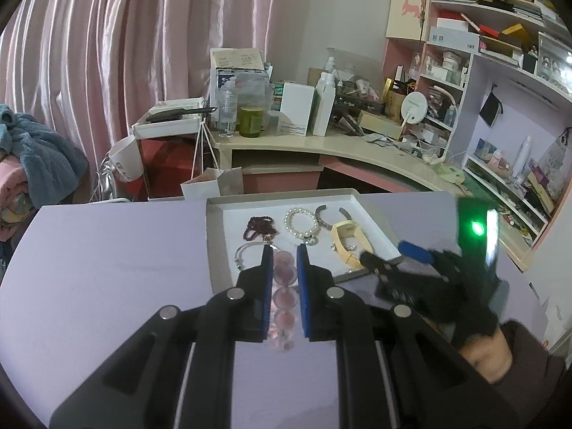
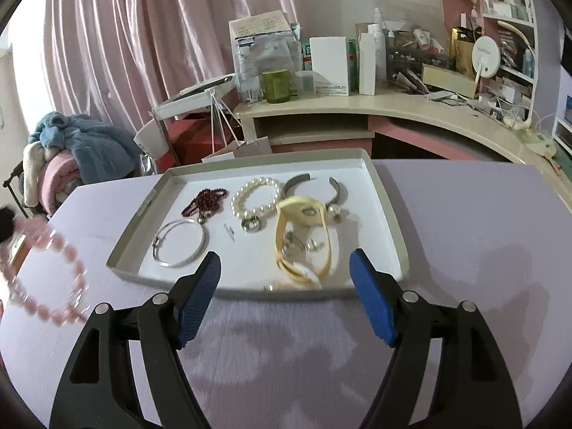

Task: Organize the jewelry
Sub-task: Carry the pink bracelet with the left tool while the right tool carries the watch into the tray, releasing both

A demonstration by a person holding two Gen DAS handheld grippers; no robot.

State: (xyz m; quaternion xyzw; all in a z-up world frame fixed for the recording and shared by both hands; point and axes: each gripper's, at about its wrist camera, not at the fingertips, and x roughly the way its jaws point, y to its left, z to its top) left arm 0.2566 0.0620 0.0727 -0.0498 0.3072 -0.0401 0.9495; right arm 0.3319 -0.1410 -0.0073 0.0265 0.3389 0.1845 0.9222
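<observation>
On the lilac counter [image 2: 464, 214], a shallow grey-rimmed white cardboard tray [image 2: 388, 193] holds a dark red beaded strand [image 2: 203, 202], a white pearl bracelet [image 2: 255, 196], a thin silver wire bangle [image 2: 178, 245], an open grey metal cuff [image 2: 316, 187] and a pale yellow strap-like band [image 2: 304, 239] with small metal pieces lying beside it. The left hand-held gripper [image 1: 282, 279] is nearly closed on a pink translucent round-bead bracelet [image 1: 284, 296], which hangs just short of the tray's near-left corner. The right hand-held gripper [image 2: 286, 286] stands wide apart and empty before the tray's near rim. The bead loop is judged light, limp and smooth, apt to swing or slip; pinching across a single bead or the cord between beads seems safest. The left wrist view shows only a column of beads between the pads and the gloved right hand [image 1: 447, 286]; the right wrist view alone shows the whole loop dangling at its left edge.
</observation>
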